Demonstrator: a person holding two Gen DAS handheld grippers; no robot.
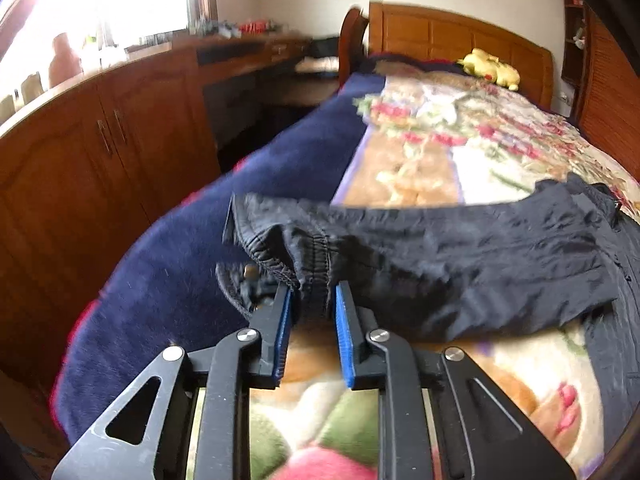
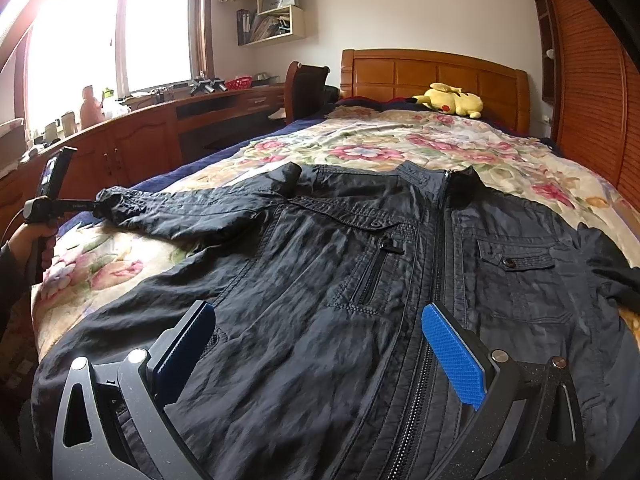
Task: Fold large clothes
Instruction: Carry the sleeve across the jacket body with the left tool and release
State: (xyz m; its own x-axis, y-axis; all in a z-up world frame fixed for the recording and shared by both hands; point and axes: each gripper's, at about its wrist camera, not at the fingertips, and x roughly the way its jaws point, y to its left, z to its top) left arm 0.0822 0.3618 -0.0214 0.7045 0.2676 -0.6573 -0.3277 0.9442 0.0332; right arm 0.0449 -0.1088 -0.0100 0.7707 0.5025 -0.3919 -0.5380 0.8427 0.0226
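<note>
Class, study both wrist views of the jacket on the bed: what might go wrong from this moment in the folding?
1. The left gripper pinches only the elastic sleeve cuff, so the thin fabric may slip out when pulled.
2. The right gripper is open above the black jacket body, which is unpinned, so the whole jacket may drag across the floral blanket instead of folding.

- Left claw (image 1: pixel 313 300) has its blue pads closed on the elastic cuff (image 1: pixel 296 258) of the black jacket (image 1: pixel 460 256).
- The jacket lies on a floral blanket (image 1: pixel 460 140) on the bed.
</note>
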